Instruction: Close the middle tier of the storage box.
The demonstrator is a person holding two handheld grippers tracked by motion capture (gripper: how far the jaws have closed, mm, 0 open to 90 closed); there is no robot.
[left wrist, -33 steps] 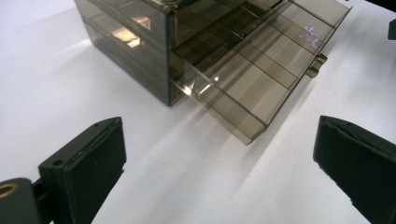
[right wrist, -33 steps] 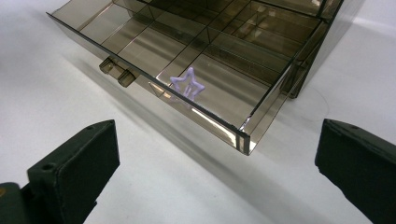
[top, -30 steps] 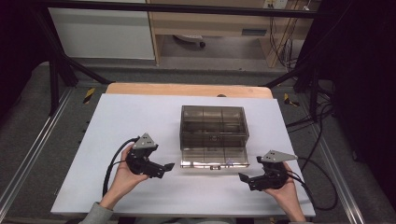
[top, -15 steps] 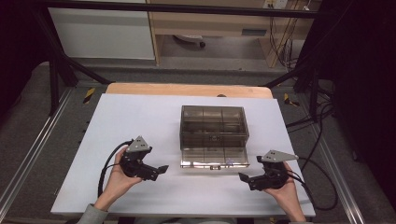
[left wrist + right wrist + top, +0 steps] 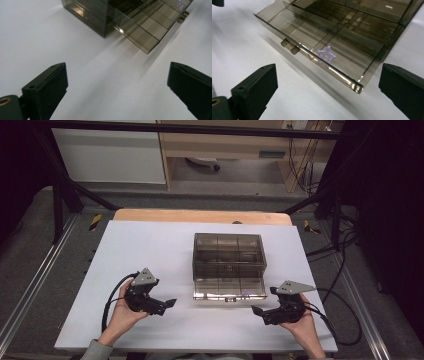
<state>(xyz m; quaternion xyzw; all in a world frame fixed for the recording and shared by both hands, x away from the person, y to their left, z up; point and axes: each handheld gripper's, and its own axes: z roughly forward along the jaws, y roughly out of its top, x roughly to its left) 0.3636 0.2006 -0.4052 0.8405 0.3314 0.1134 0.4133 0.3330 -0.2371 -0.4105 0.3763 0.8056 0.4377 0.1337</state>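
A smoky see-through compartment box (image 5: pixel 228 251) stands mid-table, its front half (image 5: pixel 229 288) folded out flat toward me. A small purple star (image 5: pixel 327 54) lies in the right end of that folded-out half, also visible as the star (image 5: pixel 245 293) from above. A latch tab (image 5: pixel 290 46) sticks out of its front edge. My left gripper (image 5: pixel 162 306) is open on the table to the left of the box, and its jaws (image 5: pixel 117 85) frame the box's corner (image 5: pixel 100 22). My right gripper (image 5: pixel 264 301) is open at the front right, pointing at the star (image 5: pixel 327 92).
The white tabletop (image 5: pixel 140 245) has a wooden strip (image 5: pixel 200 216) along its far edge. Cables (image 5: pixel 340 320) trail off to the right of the table. Dark frame posts (image 5: pixel 60 200) stand at both far sides.
My left gripper has drifted a little to the left and back toward me, away from the box. The right gripper and the box have stayed put.
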